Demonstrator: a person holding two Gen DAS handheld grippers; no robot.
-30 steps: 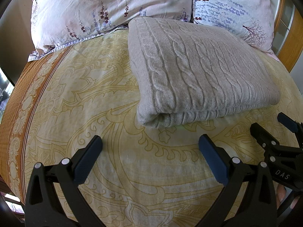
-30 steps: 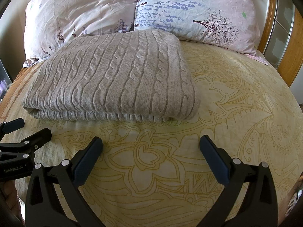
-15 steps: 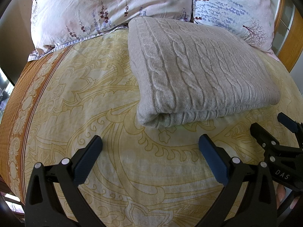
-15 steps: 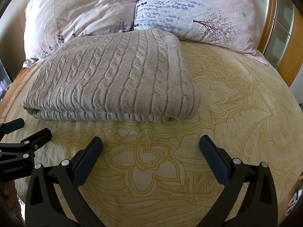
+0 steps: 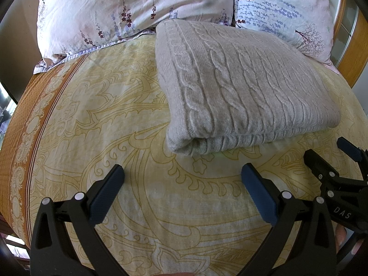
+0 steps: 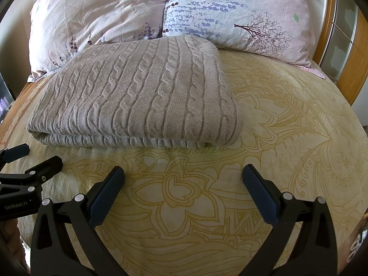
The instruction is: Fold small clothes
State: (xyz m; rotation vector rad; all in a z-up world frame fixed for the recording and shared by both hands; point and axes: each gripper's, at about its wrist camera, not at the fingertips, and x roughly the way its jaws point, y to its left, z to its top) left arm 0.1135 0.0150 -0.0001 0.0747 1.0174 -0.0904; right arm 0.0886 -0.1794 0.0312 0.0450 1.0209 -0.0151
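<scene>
A beige cable-knit sweater (image 5: 241, 87) (image 6: 142, 96) lies folded into a flat rectangle on the yellow patterned bedspread (image 5: 110, 119) (image 6: 287, 126). Its folded edge faces me. My left gripper (image 5: 182, 181) hovers open over the bedspread, a little short of the sweater's near left corner, holding nothing. My right gripper (image 6: 182, 181) is open too, just short of the sweater's near right corner, with nothing between its fingers. Each gripper shows at the edge of the other's view: the right gripper (image 5: 331, 158) and the left gripper (image 6: 32, 158).
Two floral pillows (image 5: 128, 11) (image 6: 230, 13) lean behind the sweater at the head of the bed. A wooden headboard with a glass panel (image 6: 345, 36) rises at the right. An orange border (image 5: 25, 119) marks the bedspread's left edge.
</scene>
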